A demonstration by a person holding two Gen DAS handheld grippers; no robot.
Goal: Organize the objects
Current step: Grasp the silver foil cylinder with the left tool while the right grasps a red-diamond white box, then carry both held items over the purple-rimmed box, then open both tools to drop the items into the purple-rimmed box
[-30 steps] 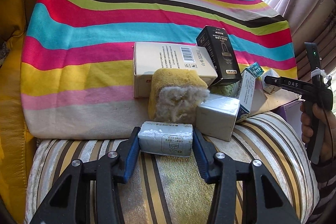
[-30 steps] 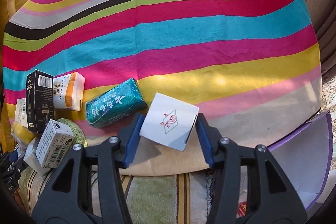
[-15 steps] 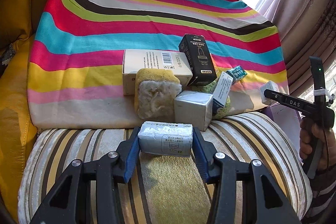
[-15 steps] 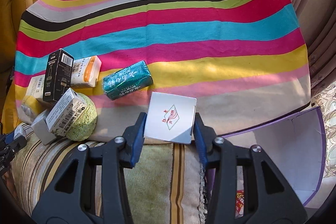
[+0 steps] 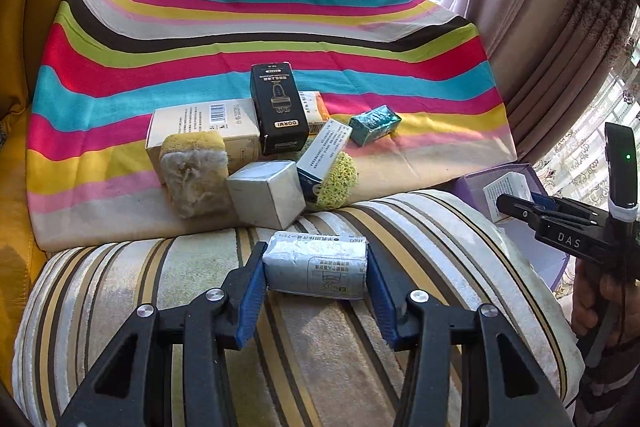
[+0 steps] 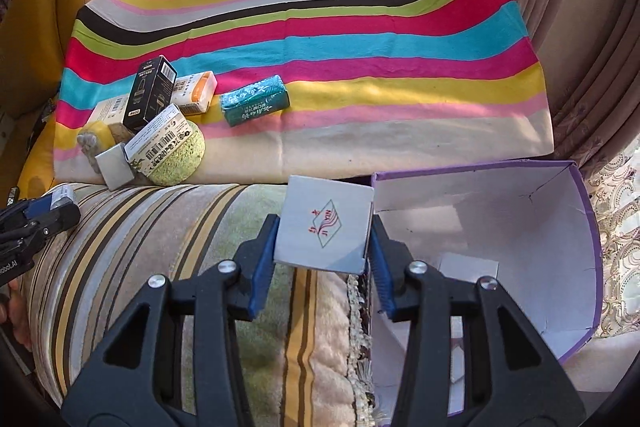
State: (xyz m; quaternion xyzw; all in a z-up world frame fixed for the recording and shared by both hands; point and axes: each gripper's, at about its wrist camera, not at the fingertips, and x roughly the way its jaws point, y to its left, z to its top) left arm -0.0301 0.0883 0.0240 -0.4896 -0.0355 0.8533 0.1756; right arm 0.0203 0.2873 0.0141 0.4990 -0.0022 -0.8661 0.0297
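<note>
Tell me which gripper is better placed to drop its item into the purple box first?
Right. The right gripper holds the white box beside the purple box; the left gripper hangs over the cushion.

the orange-and-white box sat mostly hidden behind the black box. small print on the silver packet was too fine to read. the purple box ran off the frame's lower edge — its floor partly hidden by the right tool.
</note>
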